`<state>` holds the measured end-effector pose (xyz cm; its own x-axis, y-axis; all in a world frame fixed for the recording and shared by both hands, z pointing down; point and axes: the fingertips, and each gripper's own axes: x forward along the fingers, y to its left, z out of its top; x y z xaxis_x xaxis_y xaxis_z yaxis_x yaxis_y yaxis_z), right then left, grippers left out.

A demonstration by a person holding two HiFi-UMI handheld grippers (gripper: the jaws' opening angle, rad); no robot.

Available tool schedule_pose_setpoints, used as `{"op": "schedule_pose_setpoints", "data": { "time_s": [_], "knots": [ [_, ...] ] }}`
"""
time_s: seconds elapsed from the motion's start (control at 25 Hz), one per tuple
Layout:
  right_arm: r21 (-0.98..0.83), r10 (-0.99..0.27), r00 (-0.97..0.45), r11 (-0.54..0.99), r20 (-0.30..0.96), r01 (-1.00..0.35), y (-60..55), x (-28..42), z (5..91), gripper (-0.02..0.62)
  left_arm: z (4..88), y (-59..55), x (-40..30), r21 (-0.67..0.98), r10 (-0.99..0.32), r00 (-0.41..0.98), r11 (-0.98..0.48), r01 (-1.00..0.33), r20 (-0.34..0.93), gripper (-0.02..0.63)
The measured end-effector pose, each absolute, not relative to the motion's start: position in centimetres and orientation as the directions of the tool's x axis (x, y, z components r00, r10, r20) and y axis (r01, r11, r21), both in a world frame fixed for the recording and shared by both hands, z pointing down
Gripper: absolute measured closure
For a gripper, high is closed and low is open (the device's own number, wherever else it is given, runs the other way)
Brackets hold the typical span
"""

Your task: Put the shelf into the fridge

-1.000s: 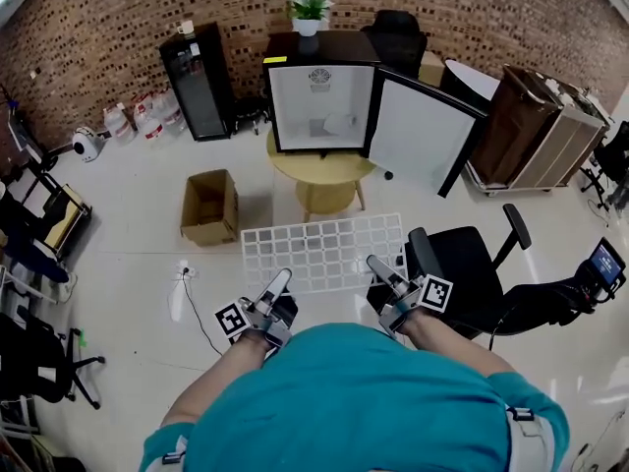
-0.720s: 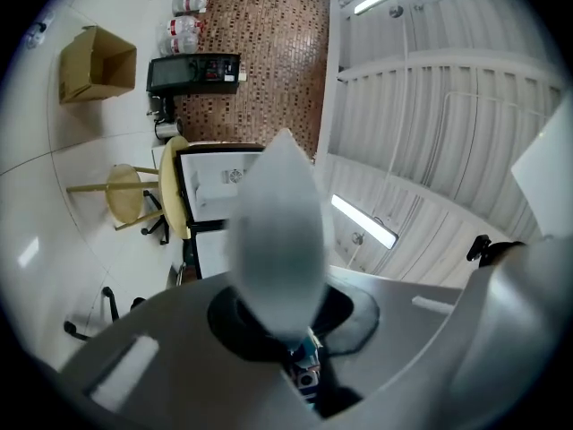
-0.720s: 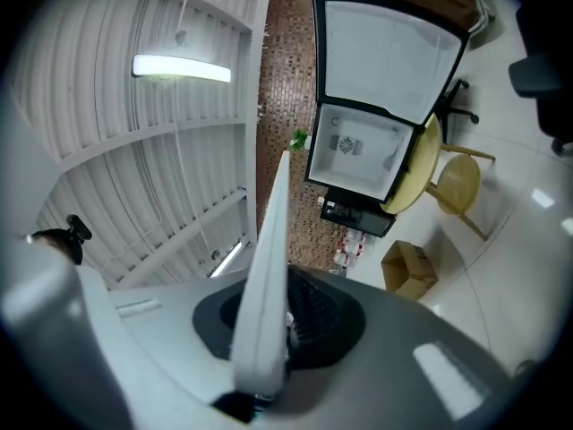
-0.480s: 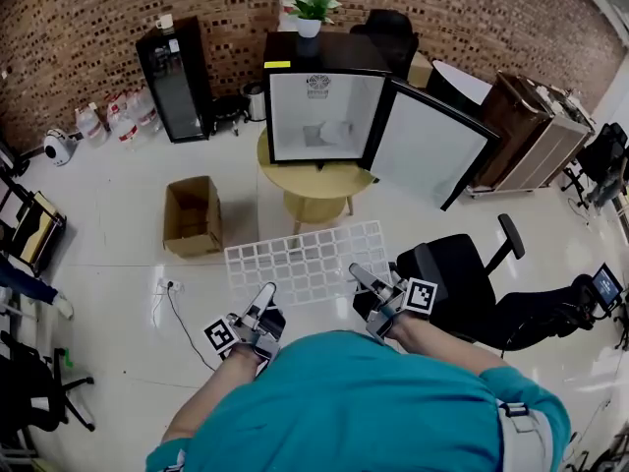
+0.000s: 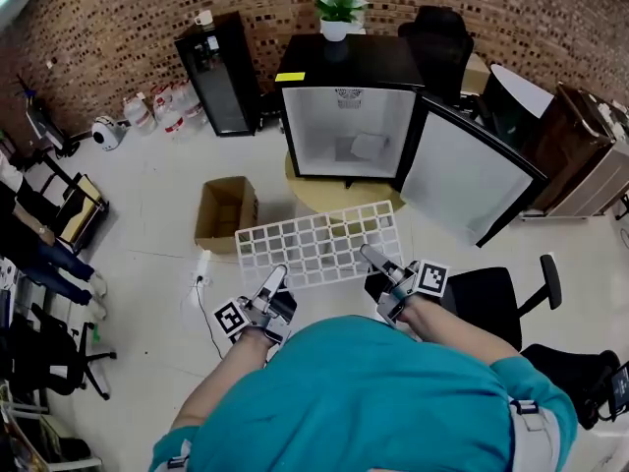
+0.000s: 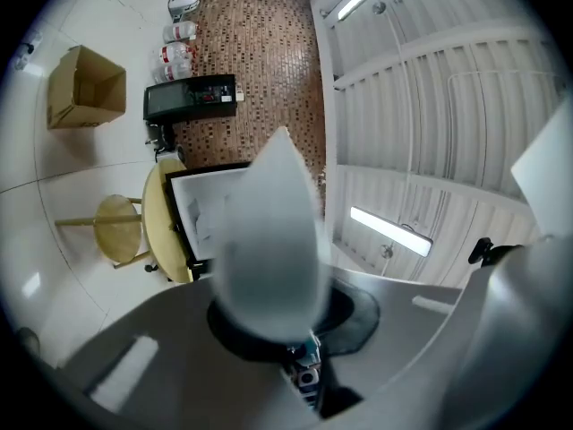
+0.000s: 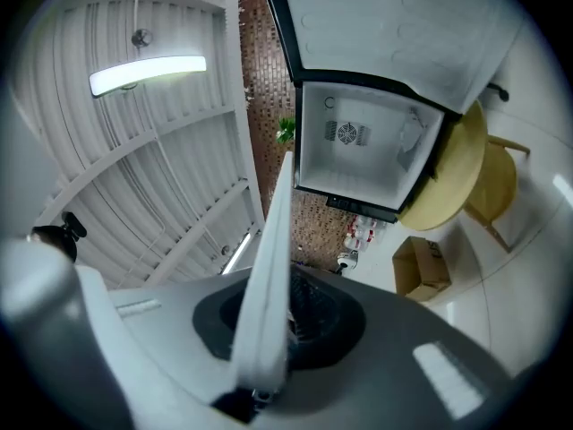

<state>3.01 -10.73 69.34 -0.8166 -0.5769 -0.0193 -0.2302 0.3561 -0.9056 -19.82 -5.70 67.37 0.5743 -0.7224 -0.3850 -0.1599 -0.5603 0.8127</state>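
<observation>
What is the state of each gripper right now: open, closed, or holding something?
Left gripper: closed on the near edge of the white shelf.
Right gripper: closed on the same shelf's near edge.

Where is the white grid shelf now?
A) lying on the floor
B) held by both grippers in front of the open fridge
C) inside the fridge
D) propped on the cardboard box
B: the left gripper and the right gripper each clamp the near edge of the shelf, short of the open fridge.
</observation>
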Motion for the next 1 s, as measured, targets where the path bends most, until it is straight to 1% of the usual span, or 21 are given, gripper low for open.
{"op": "schedule_pose_setpoints", "data": {
  "time_s": [0.08,0.12,0.2,0.24,0.28,0.36,0.52,0.68,0.84,1.0],
  "knots": [
    [-0.913,-0.567,-0.823,0.351,-0.03,-0.208,-13.4,4.9,69.0,0.566,67.1,-8.0,-17.8,0.817,-0.74,0.559,-0.549,-0.179,-0.375,0.574],
    [-0.903,-0.553,-0.831,0.385,-0.06,-0.191,-14.7,5.5,68.4,0.566,66.6,-9.1,-16.9,0.814,-0.741,0.558,-0.55,-0.184,-0.374,0.574],
    [-0.819,-0.478,-0.855,0.561,-0.2,-0.122,-17.0,5.6,65.6,0.566,65.8,-11.2,-15.9,0.814,-0.74,0.563,-0.549,-0.19,-0.367,0.574],
    [-0.779,-0.445,-0.858,0.621,-0.255,-0.091,-18.0,5.5,64.4,0.566,65.5,-12.1,-15.7,0.819,-0.741,0.567,-0.542,-0.19,-0.359,0.574],
    [-0.77,-0.44,-0.854,0.633,-0.277,-0.076,-18.6,5.6,64.0,0.566,65.3,-12.8,-15.5,0.825,-0.742,0.572,-0.534,-0.188,-0.35,0.574],
    [-0.79,-0.468,-0.838,0.608,-0.281,-0.074,-18.9,6.1,64.1,0.566,64.8,-13.5,-15.0,0.829,-0.733,0.587,-0.53,-0.176,-0.344,0.575],
    [-0.805,-0.53,-0.806,0.581,-0.263,-0.119,-20.2,6.4,65.0,0.566,65.4,-15.7,-15.1,0.833,-0.704,0.621,-0.534,-0.145,-0.343,0.575],
    [-0.817,-0.58,-0.778,0.554,-0.241,-0.159,-27.9,5.4,65.2,0.566,66.5,-24.6,-16.3,0.854,-0.681,0.649,-0.513,-0.091,-0.34,0.575],
    [-0.858,-0.644,-0.736,0.483,-0.212,-0.176,-35.5,4.6,64.3,0.566,66.0,-33.9,-17.2,0.873,-0.646,0.699,-0.484,-0.063,-0.307,0.575],
    [-0.871,-0.702,-0.686,0.444,-0.191,-0.212,-37.5,1.4,64.1,0.566,65.0,-37.8,-20.8,0.853,-0.576,0.761,-0.518,-0.056,-0.3,0.575]
  ]
}}
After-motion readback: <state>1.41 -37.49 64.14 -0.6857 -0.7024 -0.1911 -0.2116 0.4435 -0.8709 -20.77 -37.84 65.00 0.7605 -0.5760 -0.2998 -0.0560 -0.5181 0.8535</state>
